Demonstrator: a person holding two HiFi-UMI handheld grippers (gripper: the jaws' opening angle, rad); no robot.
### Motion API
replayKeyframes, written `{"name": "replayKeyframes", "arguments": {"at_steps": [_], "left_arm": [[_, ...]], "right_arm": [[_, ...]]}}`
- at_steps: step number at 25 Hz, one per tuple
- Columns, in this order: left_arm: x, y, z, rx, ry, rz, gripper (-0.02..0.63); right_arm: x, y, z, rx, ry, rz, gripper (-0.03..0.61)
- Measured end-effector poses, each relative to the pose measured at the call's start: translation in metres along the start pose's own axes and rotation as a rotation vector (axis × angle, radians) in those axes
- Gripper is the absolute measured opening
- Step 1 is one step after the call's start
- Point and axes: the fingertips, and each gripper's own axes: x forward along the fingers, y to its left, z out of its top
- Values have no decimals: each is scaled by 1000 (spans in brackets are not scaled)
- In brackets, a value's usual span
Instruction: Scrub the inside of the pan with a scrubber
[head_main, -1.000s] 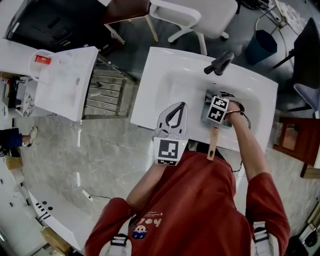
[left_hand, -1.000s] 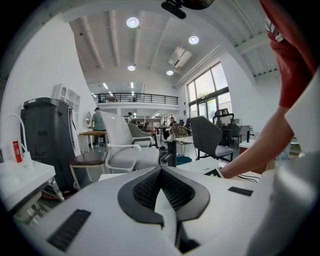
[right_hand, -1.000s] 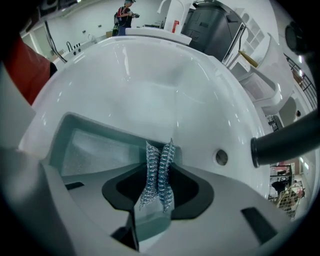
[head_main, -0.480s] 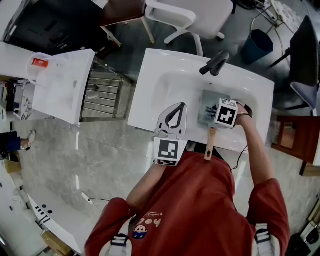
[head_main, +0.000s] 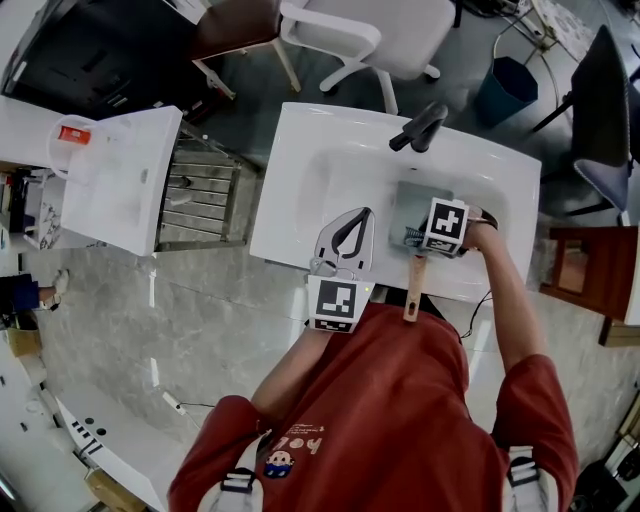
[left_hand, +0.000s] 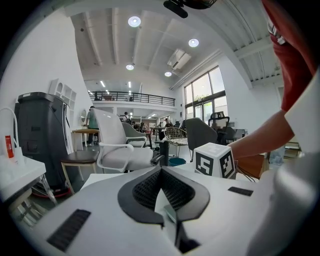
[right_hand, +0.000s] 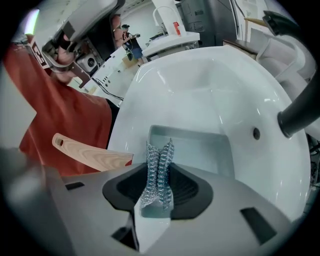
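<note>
Sink is holding the pan at its 3 o'clock. Left gripper is idling at 6 o'clock, jaws together and empty. Right gripper is stroking back toward 9 o'clock, clamping the scrubber, so scrubbing looks underway.

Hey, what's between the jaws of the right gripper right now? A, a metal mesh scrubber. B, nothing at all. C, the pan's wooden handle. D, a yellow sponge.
A: the right gripper view shows the right gripper with its jaws clamped on a silvery metal mesh scrubber, held over the square pan in the sink; the wooden handle lies off to the side, ungripped.
</note>
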Motion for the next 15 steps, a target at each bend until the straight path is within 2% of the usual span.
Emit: {"name": "replayKeyframes", "arguments": {"at_steps": [10,15], "left_arm": [[2,-4,-1,-2,1,-5,9],[2,-2,0,2,-1,-5,9]], "right_arm": [[2,0,-1,22,-5,31,144],[3,-5,0,29,-21,17,146]]}}
